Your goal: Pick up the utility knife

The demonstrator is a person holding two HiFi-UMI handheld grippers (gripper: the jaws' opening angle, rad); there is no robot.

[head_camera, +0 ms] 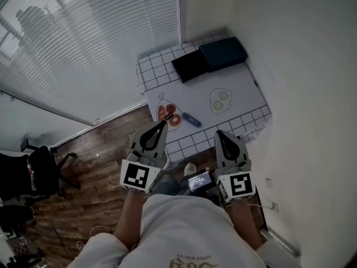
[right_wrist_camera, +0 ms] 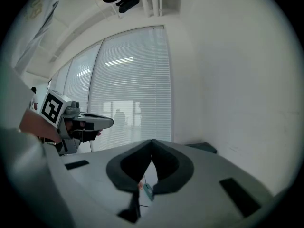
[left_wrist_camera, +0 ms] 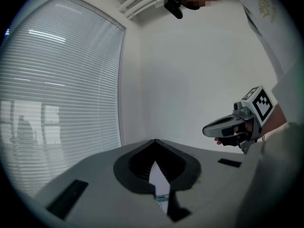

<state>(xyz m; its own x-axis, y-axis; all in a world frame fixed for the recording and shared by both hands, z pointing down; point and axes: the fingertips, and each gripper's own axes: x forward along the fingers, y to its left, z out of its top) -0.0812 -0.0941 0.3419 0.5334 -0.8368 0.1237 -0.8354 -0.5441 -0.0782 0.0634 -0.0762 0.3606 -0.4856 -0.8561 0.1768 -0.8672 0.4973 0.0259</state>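
The utility knife, small with a blue body, lies on a white mat on the checked table. My left gripper hangs over the table's near edge, its tip just left of the knife, jaws together and empty. My right gripper is a little nearer than the knife and to its right, also shut with nothing in it. In the right gripper view, a teal sliver of the knife shows through the slot below the shut jaws. Each gripper view shows the other gripper beside it, held level.
Two dark flat boxes stand at the table's far end. The mat bears a red drawing and a green one. A white wall runs along the right and window blinds on the left. An office chair stands on the wooden floor.
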